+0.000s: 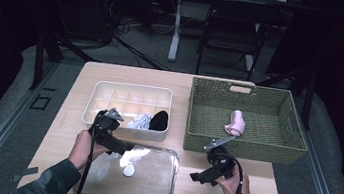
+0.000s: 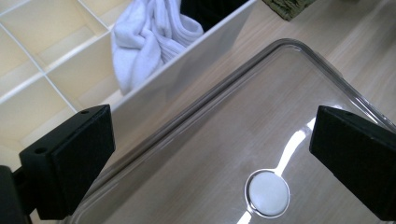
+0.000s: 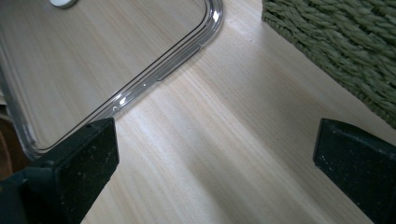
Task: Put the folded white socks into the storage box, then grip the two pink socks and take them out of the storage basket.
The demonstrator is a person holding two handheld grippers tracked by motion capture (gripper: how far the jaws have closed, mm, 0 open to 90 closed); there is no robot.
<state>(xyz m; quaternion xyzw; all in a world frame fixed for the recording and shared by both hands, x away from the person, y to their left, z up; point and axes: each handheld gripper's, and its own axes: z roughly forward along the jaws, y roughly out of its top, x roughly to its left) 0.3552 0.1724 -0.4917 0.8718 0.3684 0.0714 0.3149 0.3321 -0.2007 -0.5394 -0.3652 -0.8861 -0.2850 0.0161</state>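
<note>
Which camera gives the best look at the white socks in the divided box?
The left gripper view: the white socks appear large there, folds clear, bunched in one compartment of the divided box. The high view shows them small beside something black. The right gripper view faces table and basket.

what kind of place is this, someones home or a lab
Most likely a lab or recording studio set up for sorting laundry, not a home: dark curtains ring the wooden table, cables lie on the grey floor behind it near a folding chair, and each hand holds a cabled gripper.

Dark camouflage-patterned sleeves. Black left gripper (image 1: 106, 124), black right gripper (image 1: 213, 159): blocky matte pads (image 2: 81, 158), grey three-cornered top plates, black trailing cables.
</note>
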